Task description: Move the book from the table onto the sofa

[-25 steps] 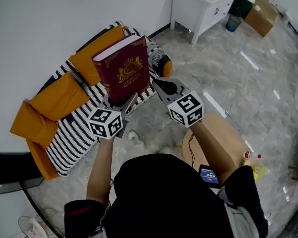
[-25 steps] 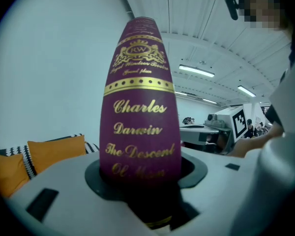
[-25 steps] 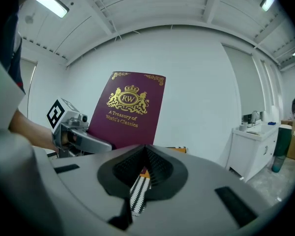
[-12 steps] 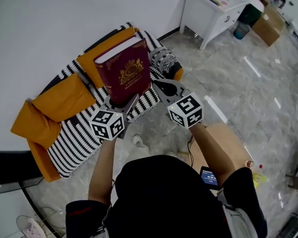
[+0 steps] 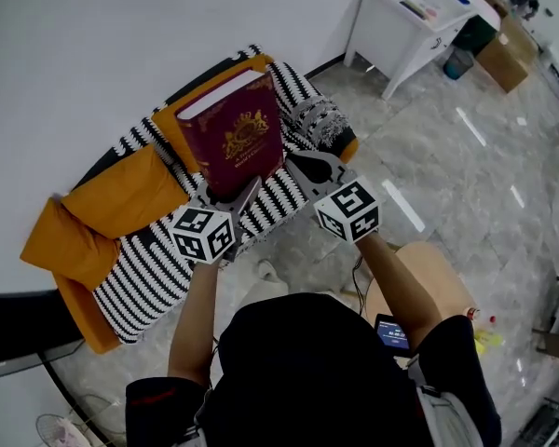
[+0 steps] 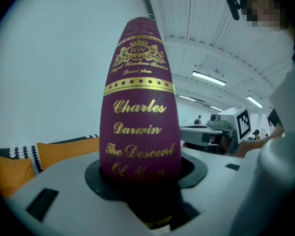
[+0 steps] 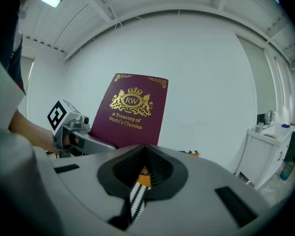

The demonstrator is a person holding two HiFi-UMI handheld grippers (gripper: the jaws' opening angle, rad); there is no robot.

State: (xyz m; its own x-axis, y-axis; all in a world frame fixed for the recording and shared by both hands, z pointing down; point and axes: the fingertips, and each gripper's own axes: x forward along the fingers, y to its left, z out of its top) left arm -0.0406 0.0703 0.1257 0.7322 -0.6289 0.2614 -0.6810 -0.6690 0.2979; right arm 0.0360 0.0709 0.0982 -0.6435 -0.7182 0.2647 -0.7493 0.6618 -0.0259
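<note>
While the person faces the sofa (image 5: 149, 261), which is covered in black and white stripes, two orange cushions (image 5: 121, 194) lean against the left part of the sofa's back. Next to the right comes the left gripper (image 5: 228, 196), held out over the sofa's seat. Its jaws stand about half apart and press on the lower end of the book (image 5: 235, 138), one jaw on each cover, so the book is firmly gripped. The book is dark red with gold print (its spine reads "Charles Darwin, The Descent Of Man"). It stands upright in the air above the sofa's seat, in front of another orange cushion (image 5: 175, 124) at the sofa's back, and it does not rest on the sofa. Just to the right of the book, over the right part of the sofa, is the right gripper (image 5: 296, 161). Its jaws are closed together and hold nothing; they are near the book but do not touch it. On the floor in front of the sofa's right end, under the right forearm, stands a small wooden table (image 5: 433, 273). Farther right of the sofa, by the same wall, stands a white desk (image 5: 410, 28), with a cardboard box (image 5: 505, 37) beyond it.
</note>
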